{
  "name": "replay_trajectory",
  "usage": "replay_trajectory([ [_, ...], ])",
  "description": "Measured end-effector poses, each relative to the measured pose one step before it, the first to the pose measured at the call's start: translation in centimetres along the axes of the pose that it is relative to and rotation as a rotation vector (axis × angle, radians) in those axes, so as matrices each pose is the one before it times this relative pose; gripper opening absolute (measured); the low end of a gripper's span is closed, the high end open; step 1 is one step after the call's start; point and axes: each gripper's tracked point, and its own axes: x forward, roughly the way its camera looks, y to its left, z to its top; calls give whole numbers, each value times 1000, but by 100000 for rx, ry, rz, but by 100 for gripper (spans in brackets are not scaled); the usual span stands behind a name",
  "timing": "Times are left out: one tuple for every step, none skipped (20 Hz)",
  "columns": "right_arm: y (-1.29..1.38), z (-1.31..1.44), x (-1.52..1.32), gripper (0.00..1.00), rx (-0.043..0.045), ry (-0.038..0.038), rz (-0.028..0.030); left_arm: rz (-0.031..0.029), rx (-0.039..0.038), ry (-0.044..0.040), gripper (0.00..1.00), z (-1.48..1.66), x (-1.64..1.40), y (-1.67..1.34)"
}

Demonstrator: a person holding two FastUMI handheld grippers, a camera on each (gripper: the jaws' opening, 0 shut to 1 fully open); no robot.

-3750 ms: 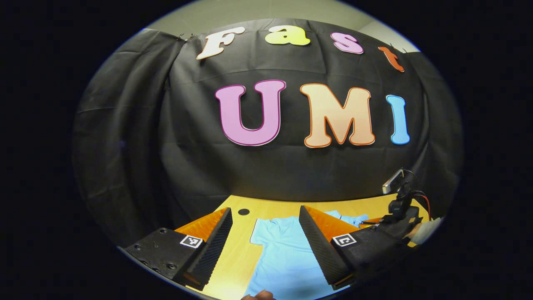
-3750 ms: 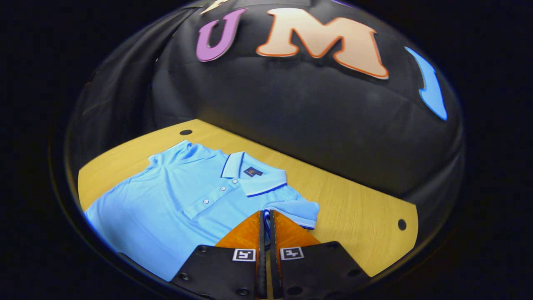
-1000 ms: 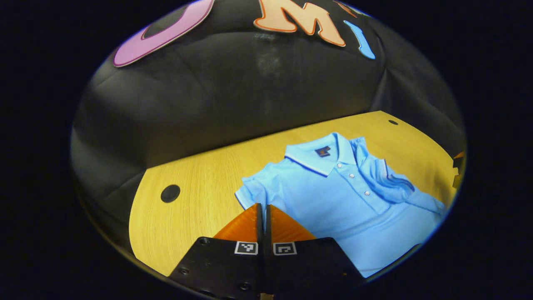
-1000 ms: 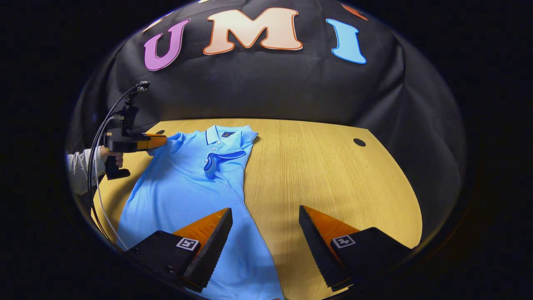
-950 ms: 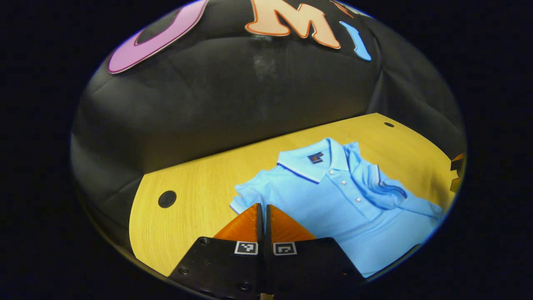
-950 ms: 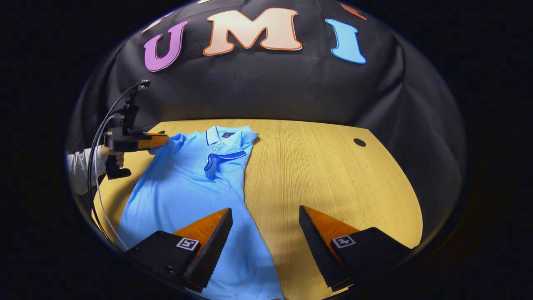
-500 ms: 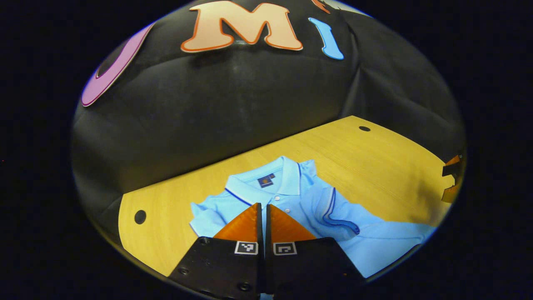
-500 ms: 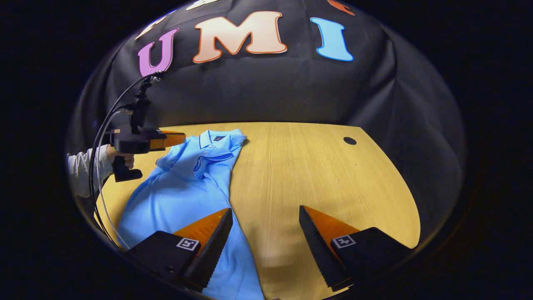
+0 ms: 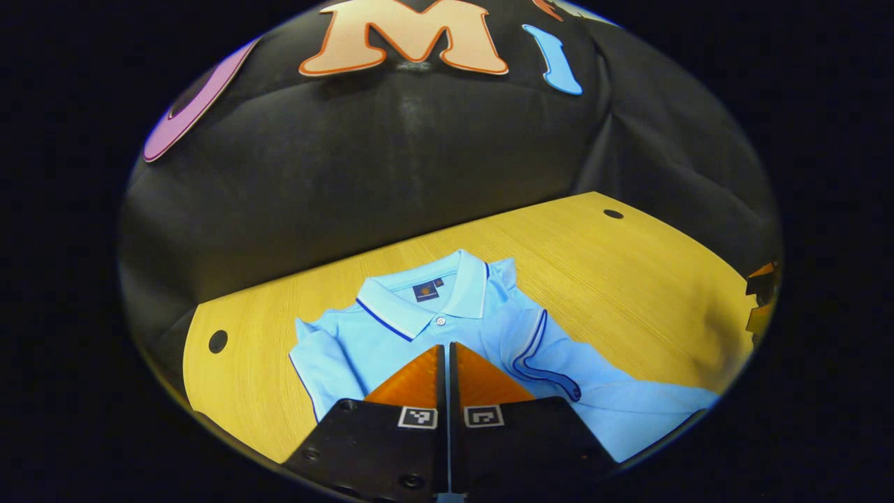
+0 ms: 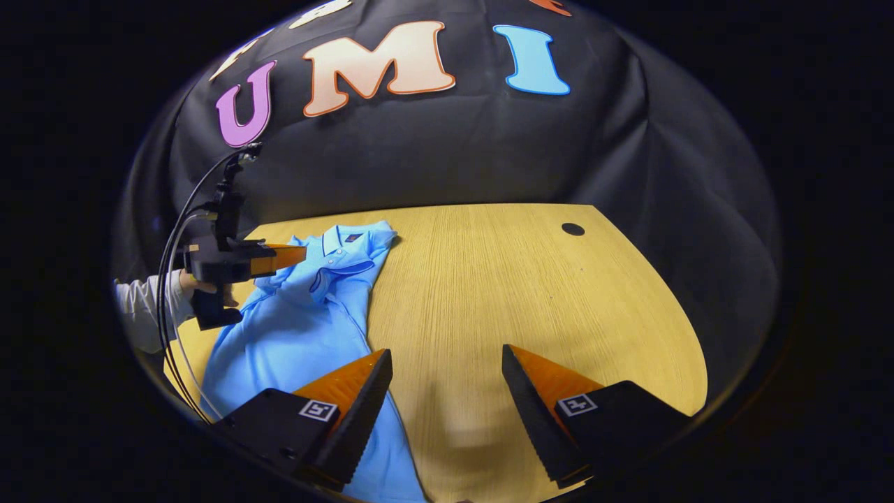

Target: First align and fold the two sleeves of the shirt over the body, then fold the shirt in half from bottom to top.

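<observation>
light blue polo shirt (image 9: 391, 342) flat on the wooden table (image 9: 628, 279), collar toward the black backdrop, placket up. in the right gripper view, same shirt at table's left side, hem toward the camera.

handling, as a judgement: thin knit, light, fully limp, no stiffness to push against. drags and bunches if slid, so lift and lay over. best pinch points: sleeve cuff edge or shoulder seam for the sleeve fold; two hem corners for the bottom-to-top fold. collar and placket slightly stiffer, good alignment reference, poor grab point.

left gripper (image 9: 448, 349): fingers pressed together, tips over the chest just below the collar button. a sliver of blue at the bottom edge between the fingers hints at pinched cloth, but cannot tell for sure. seen from the right gripper view, held by a hand (image 10: 190, 283) above the shirt's left shoulder.
right gripper (image 10: 443, 363): spread wide, nothing between the fingers, hovering over bare table beside the shirt's lower edge.

vs 3.8 s ago: roles swapped. left was wide open and looking at the backdrop, now closed and over the shirt. right was closed at the right sleeve (image 9: 541, 349), now released; that sleeve lies folded across the chest. left sleeve (image 9: 318, 356) not yet flat on the body.
</observation>
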Motion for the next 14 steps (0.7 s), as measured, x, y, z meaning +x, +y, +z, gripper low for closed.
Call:
replay_trajectory([
  [240, 178, 96, 98, -213, -616, 367, 45, -322, 1572, 33, -574, -874, 587],
  [209, 280, 92, 97, -206, -437, 559, 4502, 396, 1055, 67, -420, 305, 1280],
  [380, 68, 193, 98, -79, -161, 574, 3223, -719, 441, 100, -698, -695, 1519],
  [359, 136, 150, 98, -59, -9, 578, 3557, -1652, 32, 95, -439, -159, 1337],
  [368, -16, 197, 98, -124, 183, 633, 3369, -2100, 864, 95, -639, -231, 1256],
  [296, 50, 101, 98, -353, 181, 549, 2856, -1822, 1297, 95, -796, 83, 1146],
  [280, -115, 90, 98, -703, 355, 437, 1767, -1162, 1436, 95, -817, 312, 830],
  [101, -77, 29, 98, -937, 303, -26, 1743, -276, 1447, 95, -749, 418, 602],
  [92, -152, 13, 98, -789, 428, 0, 1358, 16, 1031, 95, -597, 521, 573],
  [137, -117, -41, 98, -553, 537, -8, 1135, -372, 603, 95, -358, 481, 454],
  [-24, -237, 72, 98, -512, 816, -302, 634, -895, 1176, 95, -373, 355, 409],
  [-32, -122, 23, 98, -336, 467, -320, -651, -1945, -1222, 95, 277, 22, 50],
  [130, -78, 41, 98, -17, 373, -216, -702, -1068, -1778, 96, 696, 539, -83],
  [29, -1, 24, 98, 254, 113, -135, -745, 306, 2271, 95, -303, 334, -110],
])
